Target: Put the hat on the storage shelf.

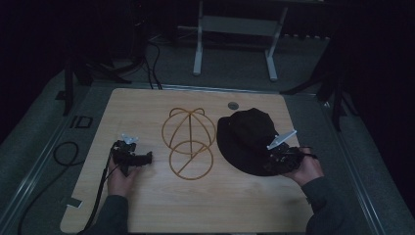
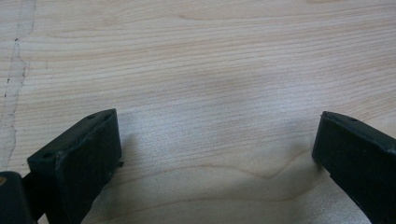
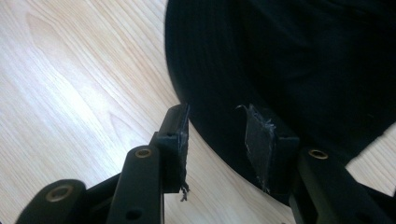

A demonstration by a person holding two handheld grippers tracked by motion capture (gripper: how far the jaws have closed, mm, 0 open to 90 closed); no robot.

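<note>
On the wooden table [image 1: 147, 205], the left gripper [image 1: 142, 159] rests with jaws wide and empty. Right of it stands a gold wire hat stand [image 1: 188, 142], holding nothing. The black hat [image 1: 247, 137] lies beside it; the right gripper [image 3: 217, 140], jaws partly apart, straddles its brim without pinching.

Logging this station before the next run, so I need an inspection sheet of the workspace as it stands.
Surface: pale wooden tabletop, a round grommet hole near its far edge.
Job's things: black fabric bucket hat lying flat at right; gold wire hat stand at centre, bare.
Clutter: nothing seen.
Grippers: left gripper open over bare wood; right gripper part open at the hat's brim, pads not pressing it.
Cables: black cable trails from the left gripper; black cable loop lies off the table, left.
Surroundings: dark room, grey floor, white frame legs beyond.
</note>
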